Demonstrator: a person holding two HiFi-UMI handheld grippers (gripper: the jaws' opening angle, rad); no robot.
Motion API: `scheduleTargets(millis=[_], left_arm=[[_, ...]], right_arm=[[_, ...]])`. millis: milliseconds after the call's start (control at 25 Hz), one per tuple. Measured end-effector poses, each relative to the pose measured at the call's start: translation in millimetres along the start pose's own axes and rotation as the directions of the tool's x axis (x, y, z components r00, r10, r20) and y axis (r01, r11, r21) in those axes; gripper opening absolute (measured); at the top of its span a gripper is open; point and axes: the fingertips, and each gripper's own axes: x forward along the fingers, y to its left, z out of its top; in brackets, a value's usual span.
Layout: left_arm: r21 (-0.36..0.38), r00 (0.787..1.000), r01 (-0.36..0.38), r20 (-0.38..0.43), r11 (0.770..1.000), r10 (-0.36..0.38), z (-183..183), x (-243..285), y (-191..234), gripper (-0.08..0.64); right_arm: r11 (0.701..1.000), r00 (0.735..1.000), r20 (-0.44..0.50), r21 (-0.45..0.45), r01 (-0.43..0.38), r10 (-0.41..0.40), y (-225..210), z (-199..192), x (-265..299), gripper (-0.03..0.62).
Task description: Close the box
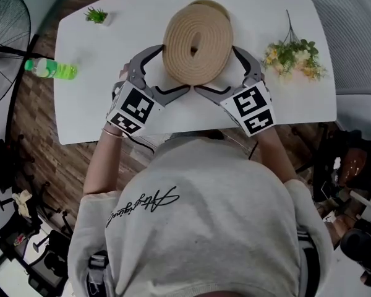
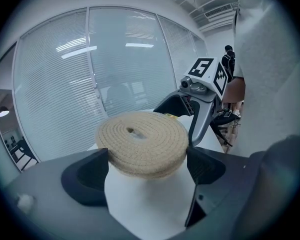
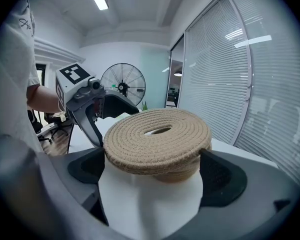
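A round woven lid with a slot in its middle hangs over the white table, held from both sides. My left gripper has its jaws pressed on the lid's left part, and my right gripper grips the right part. The woven box shows only as a rim behind the lid. In the left gripper view the lid fills the gap of the left gripper. The right gripper view shows the lid lying a little off-centre over the box body, between the jaws of the right gripper.
On the white table a small green plant stands at the far left and a bunch of flowers lies at the right. A green bottle lies at the table's left edge. A floor fan stands to the left.
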Motion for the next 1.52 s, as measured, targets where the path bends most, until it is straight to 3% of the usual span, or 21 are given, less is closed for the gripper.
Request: scheduleTargets(millis=[960,1520], left_arm=[[0.043,0.988,0.143,0.060,0.989,-0.146,-1,27,55,0.482],[0.028,0.995,0.099,0.026,0.995,-0.100,2,48,58,0.482]], right_arm=[[0.989,0.991,-0.020,0.066,0.131,-0.130,-39,20,31,0.591],[0.995,0.996,-0.037,0.053,0.088,-0.086,-59,10,36,0.591]])
